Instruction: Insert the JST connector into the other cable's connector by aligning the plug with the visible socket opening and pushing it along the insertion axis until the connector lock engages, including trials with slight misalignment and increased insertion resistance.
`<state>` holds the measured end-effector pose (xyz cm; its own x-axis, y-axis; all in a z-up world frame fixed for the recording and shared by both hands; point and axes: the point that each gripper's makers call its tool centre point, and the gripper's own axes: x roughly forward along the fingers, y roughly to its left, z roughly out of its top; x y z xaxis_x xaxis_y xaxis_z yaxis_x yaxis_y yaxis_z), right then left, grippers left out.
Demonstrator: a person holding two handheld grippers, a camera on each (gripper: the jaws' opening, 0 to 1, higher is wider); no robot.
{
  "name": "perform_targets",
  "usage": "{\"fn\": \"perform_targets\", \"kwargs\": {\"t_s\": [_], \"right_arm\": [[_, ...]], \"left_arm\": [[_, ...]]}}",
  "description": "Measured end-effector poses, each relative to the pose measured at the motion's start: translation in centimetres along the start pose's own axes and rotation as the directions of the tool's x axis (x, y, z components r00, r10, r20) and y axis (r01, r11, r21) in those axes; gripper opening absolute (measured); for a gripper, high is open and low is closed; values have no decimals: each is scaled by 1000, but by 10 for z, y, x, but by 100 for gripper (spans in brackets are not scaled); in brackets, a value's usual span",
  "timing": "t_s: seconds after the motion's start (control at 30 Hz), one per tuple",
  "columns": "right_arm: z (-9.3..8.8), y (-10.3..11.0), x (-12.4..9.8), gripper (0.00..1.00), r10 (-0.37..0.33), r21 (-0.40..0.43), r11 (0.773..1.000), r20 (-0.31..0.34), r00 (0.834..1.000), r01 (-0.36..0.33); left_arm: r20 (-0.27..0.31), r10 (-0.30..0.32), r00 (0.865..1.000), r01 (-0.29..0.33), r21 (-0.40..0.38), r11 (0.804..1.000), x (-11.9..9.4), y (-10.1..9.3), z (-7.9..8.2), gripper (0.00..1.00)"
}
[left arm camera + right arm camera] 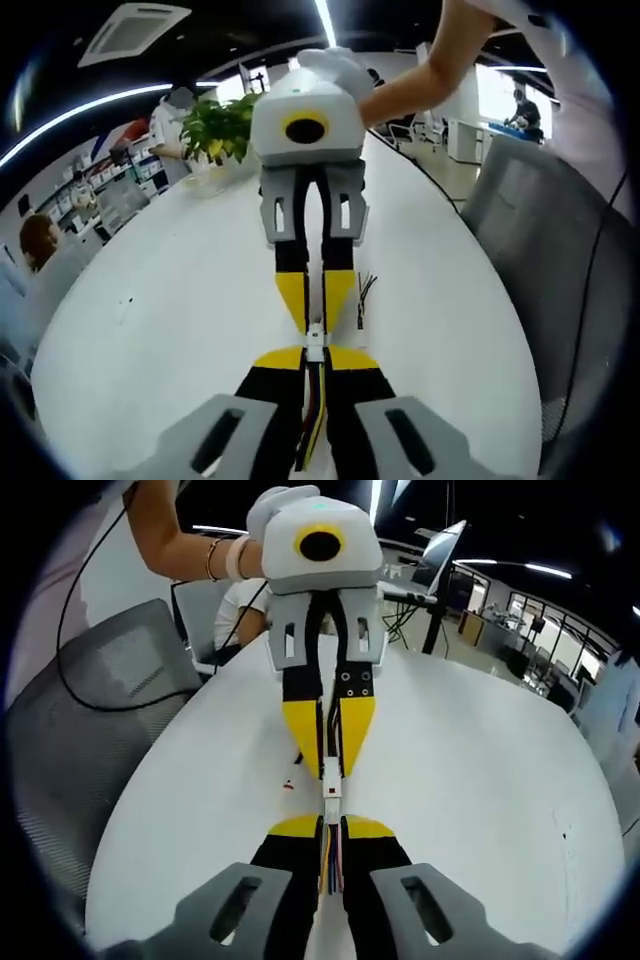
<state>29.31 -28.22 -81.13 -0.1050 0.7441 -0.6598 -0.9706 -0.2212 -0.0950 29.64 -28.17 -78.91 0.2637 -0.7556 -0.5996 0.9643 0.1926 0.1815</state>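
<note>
Over the white table (170, 300) my two grippers meet tip to tip. My left gripper (315, 355) is shut on a cable of red, yellow and black wires (312, 405), whose white JST connector (315, 340) pokes out past its yellow tips. My right gripper (315, 305) comes in from above, shut on the other cable. In the right gripper view, my right gripper (332, 825) holds coloured wires (330, 865), and the white connectors (330, 782) sit end to end between it and my left gripper (328, 750). Whether the lock has caught I cannot tell.
Loose dark wire ends (365, 292) lie on the table beside the grippers, and a small red bit (288, 784) lies left of them. A potted plant (220, 130) stands at the far end. Grey chairs (545, 230) (110, 680) stand along the table's edge.
</note>
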Motion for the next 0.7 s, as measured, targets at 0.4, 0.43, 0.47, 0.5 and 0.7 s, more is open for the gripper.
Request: {"fn": "perform_targets", "kwargs": {"t_s": [0.4, 0.43, 0.47, 0.5, 0.7], "right_arm": [[5, 1, -1, 3, 3, 14, 1000, 1, 1000, -3], [4, 1, -1, 3, 2, 11, 1000, -2, 1000, -2], [4, 1, -1, 3, 2, 11, 1000, -2, 1000, -2], [4, 0, -2, 3, 0, 12, 1000, -2, 1000, 0], [4, -3, -4, 3, -10, 14, 1000, 5, 1000, 10]], "left_arm": [[-27, -9, 1000, 10, 31, 999, 8, 0, -4, 0], [-24, -10, 1000, 10, 31, 999, 8, 0, -4, 0], [-24, -10, 1000, 11, 32, 999, 8, 0, -4, 0], [-22, -9, 1000, 10, 33, 999, 8, 0, -3, 0], [-6, 6, 1000, -6, 19, 1000, 8, 4, -2, 0]]}}
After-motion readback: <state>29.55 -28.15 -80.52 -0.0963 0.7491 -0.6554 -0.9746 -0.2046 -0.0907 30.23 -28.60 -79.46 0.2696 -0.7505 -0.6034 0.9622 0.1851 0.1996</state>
